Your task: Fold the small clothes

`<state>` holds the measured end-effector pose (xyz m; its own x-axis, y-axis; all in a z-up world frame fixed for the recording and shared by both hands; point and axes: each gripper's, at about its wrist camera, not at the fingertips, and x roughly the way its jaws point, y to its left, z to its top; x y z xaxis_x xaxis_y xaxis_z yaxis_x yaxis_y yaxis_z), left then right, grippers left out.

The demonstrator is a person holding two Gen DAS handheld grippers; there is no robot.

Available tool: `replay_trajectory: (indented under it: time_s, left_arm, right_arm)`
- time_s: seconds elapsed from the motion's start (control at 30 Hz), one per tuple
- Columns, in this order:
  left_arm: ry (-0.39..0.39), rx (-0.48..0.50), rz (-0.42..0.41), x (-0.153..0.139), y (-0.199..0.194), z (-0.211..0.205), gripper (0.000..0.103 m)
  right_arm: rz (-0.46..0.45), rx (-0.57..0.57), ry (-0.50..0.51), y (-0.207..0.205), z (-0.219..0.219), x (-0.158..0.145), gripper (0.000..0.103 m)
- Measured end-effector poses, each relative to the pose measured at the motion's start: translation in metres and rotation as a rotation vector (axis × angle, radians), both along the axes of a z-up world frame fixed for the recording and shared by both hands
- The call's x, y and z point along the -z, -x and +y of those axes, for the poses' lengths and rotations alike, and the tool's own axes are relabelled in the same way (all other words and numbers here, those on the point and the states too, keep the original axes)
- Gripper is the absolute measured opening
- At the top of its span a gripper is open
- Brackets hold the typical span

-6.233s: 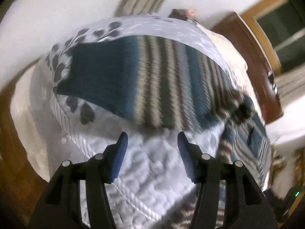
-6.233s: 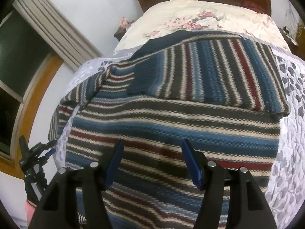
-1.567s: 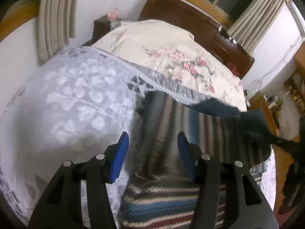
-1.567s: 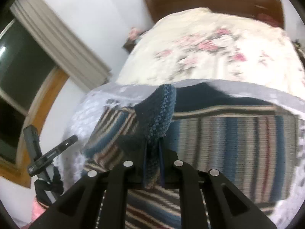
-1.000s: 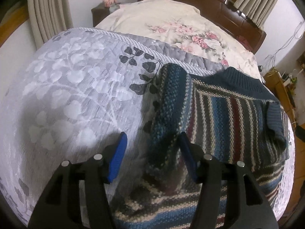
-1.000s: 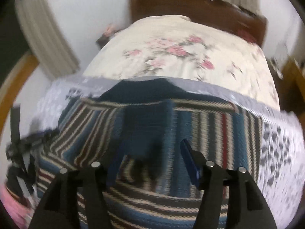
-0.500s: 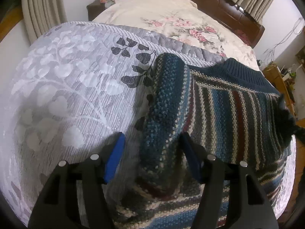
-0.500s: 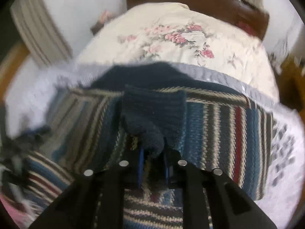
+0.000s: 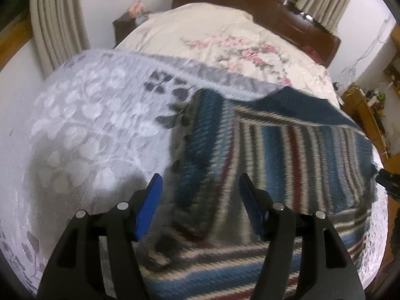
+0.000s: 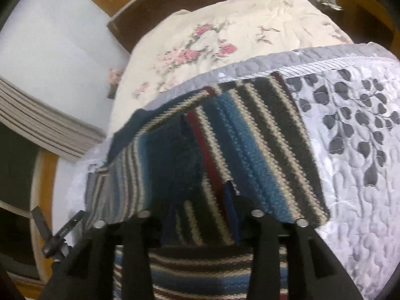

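A knitted sweater point(image 9: 287, 155) striped in blue, cream, grey and red lies on the grey leaf-pattern quilt point(image 9: 87, 125). Its left side is folded inward as a long strip point(image 9: 200, 150). My left gripper point(image 9: 201, 197) hovers open just above that strip's near end, holding nothing. In the right wrist view the sweater point(image 10: 250, 137) has its right part folded over the body. My right gripper point(image 10: 200, 222) sits at that fold's lower edge with its jaws partly apart. Knit fabric lies between and over the blue pads point(image 10: 231, 215).
A cream floral duvet point(image 9: 225, 37) covers the bed beyond the quilt, ending at a dark wooden headboard point(image 9: 250, 7). Curtains point(image 9: 57, 25) hang at the left. A black stand with a device point(image 10: 57, 235) is beside the bed. Bare quilt point(image 10: 350, 175) lies right of the sweater.
My right gripper, shut on the dark cuff half a second ago, has laid the sleeve down and its jaws have spread. My left gripper stays open and has drawn back slightly.
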<state>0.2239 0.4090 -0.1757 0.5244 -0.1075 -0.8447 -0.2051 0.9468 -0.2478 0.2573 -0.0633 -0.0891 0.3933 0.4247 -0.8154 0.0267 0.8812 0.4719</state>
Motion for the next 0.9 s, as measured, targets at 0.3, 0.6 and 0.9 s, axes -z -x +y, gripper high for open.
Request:
replay_trajectory:
  time_s: [0.3, 0.6, 0.9]
  left_arm:
    - [0.006, 0.071, 0.034, 0.012, -0.015, -0.036, 0.064]
    - [-0.022, 0.070, 0.053, 0.028, -0.020, -0.034, 0.066]
    - [0.019, 0.075, 0.026, 0.006, 0.001, -0.033, 0.066]
  right_arm:
    - [0.030, -0.099, 0.115, -0.018, 0.048, 0.010, 0.015]
    - [0.051, -0.076, 0.121, 0.006, 0.034, 0.017, 0.010]
    - [-0.044, -0.061, 0.091, 0.031, 0.013, 0.002, 0.035]
